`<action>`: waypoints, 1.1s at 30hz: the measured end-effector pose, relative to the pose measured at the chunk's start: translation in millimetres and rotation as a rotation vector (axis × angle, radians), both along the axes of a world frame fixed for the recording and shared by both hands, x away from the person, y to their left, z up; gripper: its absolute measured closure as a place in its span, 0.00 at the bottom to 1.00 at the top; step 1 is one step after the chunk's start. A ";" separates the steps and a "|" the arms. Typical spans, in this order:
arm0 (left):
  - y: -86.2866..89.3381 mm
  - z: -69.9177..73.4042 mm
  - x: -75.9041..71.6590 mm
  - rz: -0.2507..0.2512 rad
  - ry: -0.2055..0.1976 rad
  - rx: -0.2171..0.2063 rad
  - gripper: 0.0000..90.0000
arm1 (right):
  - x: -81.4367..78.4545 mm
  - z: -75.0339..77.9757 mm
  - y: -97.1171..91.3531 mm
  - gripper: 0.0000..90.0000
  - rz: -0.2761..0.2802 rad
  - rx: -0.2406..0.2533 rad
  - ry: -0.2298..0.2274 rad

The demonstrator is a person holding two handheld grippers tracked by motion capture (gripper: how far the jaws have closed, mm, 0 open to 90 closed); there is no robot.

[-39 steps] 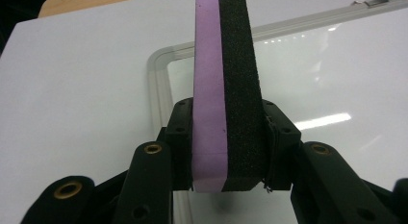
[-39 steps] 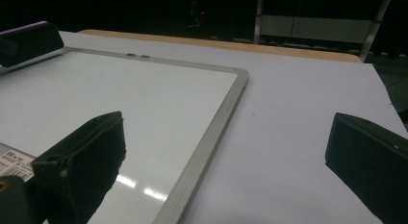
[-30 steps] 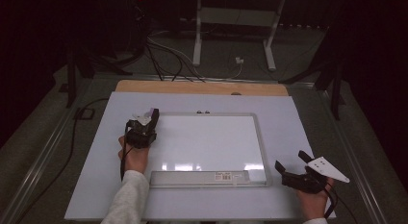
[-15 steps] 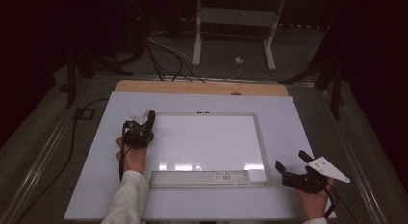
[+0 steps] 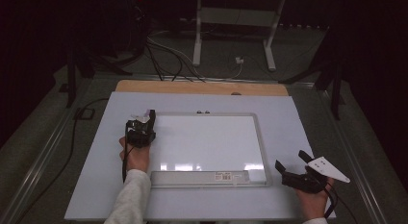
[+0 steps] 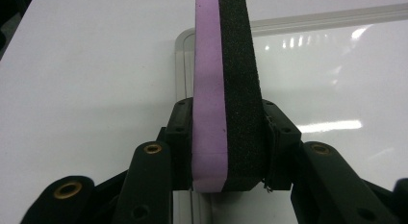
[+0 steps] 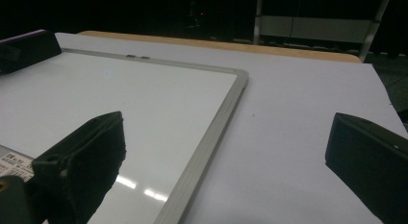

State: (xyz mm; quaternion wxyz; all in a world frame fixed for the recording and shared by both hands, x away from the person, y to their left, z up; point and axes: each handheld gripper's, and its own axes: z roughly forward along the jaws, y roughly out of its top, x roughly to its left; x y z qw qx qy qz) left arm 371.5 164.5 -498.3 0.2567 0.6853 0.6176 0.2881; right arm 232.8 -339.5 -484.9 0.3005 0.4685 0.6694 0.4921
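Observation:
A whiteboard (image 5: 207, 142) with a grey frame lies flat on the white table top (image 5: 298, 118). My left gripper (image 5: 148, 119) sits at the board's far left corner, shut on an eraser (image 5: 143, 117). In the left gripper view the eraser (image 6: 226, 80) stands on edge between the jaws of the left gripper (image 6: 227, 116), purple foam on one side and black felt on the other, over the corner of the whiteboard (image 6: 327, 80). My right gripper (image 5: 290, 159) rests off the board's near right corner, open. In the right gripper view nothing lies between the jaws of the right gripper (image 7: 226, 132), beside the whiteboard (image 7: 120, 89).
The board's pen tray (image 5: 199, 178) with a small label runs along its near edge. A wooden strip (image 5: 202, 88) borders the table's far side. Beyond it, cables (image 5: 163, 51) and metal stand legs (image 5: 197, 36) lie on the dark floor.

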 end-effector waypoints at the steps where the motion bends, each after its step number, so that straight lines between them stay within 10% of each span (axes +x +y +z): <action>1: -0.5 0.0 0.5 0.001 0.001 0.000 0.71 | 0.0 0.0 -0.2 0.01 0.000 -0.001 0.000; 14: -3.2 -1.7 1.9 -0.002 0.012 -0.031 0.58 | -0.1 0.2 -0.4 0.01 0.000 0.000 -0.001; 33: 9.3 26.4 -17.4 -0.171 -0.157 -0.162 0.04 | 0.1 0.0 0.5 0.01 0.003 -0.002 -0.003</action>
